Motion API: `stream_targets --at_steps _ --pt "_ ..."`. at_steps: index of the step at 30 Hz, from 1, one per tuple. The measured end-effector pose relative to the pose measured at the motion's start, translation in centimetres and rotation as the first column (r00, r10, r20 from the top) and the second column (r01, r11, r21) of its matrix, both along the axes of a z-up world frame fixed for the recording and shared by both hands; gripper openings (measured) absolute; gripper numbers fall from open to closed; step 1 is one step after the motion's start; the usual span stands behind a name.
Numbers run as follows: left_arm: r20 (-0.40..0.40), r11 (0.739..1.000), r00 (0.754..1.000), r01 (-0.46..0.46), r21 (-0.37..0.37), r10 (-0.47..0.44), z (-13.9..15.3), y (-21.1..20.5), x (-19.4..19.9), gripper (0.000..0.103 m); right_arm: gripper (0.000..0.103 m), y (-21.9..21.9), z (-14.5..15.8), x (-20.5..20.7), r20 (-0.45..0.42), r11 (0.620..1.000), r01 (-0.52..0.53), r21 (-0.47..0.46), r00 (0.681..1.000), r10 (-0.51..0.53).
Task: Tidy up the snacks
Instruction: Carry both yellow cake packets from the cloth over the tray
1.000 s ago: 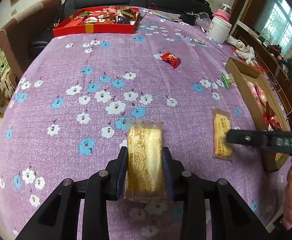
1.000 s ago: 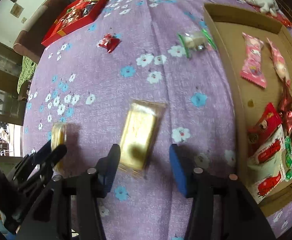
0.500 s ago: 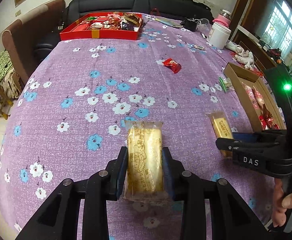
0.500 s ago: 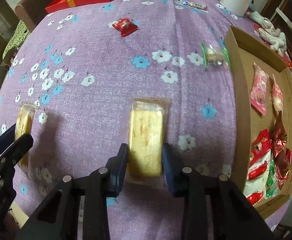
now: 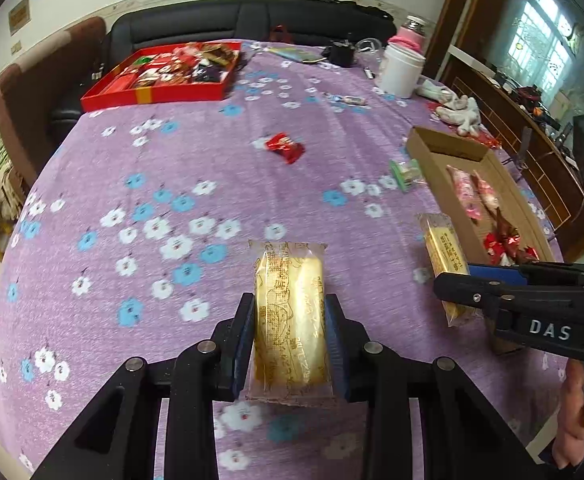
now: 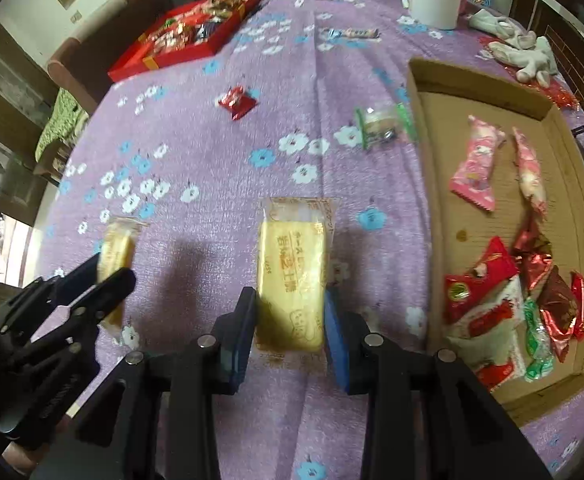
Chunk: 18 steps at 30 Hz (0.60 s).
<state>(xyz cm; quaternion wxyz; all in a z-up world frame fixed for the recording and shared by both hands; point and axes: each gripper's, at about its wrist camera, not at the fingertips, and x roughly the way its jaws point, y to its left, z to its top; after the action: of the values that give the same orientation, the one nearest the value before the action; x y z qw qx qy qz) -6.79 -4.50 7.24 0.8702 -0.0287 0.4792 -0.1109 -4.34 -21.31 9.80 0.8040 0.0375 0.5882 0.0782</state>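
Note:
My left gripper [image 5: 290,344] is shut on a yellow wrapped cake [image 5: 288,312] and holds it above the purple flowered tablecloth [image 5: 172,168]. My right gripper [image 6: 290,332] is shut on a second yellow wrapped cake [image 6: 292,276], held just left of the cardboard tray [image 6: 423,152]. That tray holds several wrapped snacks, pink ones [image 6: 475,168] and red ones [image 6: 479,276]. The right gripper with its cake [image 5: 445,256] also shows in the left wrist view, and the left gripper with its cake [image 6: 114,248] shows in the right wrist view.
A red candy [image 5: 286,146] and a green-ended clear packet [image 5: 405,172] lie loose on the cloth. A red box [image 5: 152,94] of snacks stands at the far left. A white jar [image 5: 399,68], a thin candy bar [image 6: 351,33] and a white cloth [image 6: 519,52] sit at the far right.
My right gripper closed on the second yellow cake, which lay on the cloth a second ago, and lifted it. The left gripper rose a little with its cake.

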Motion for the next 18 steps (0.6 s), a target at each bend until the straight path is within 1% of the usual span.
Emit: stream_targets --at_steps 5,18 --pt "0.008 1.0 0.999 0.031 0.003 -0.031 0.6 -2.3 0.3 0.035 0.033 -2.4 1.2 -0.4 0.021 0.999 0.027 0.02 0.999 -0.027" --pt "0.022 0.991 0.99 0.136 0.012 -0.137 1.8 -9.5 1.1 0.034 0.033 -9.6 1.9 -1.5 0.034 0.988 0.15 0.046 0.988 -0.152"
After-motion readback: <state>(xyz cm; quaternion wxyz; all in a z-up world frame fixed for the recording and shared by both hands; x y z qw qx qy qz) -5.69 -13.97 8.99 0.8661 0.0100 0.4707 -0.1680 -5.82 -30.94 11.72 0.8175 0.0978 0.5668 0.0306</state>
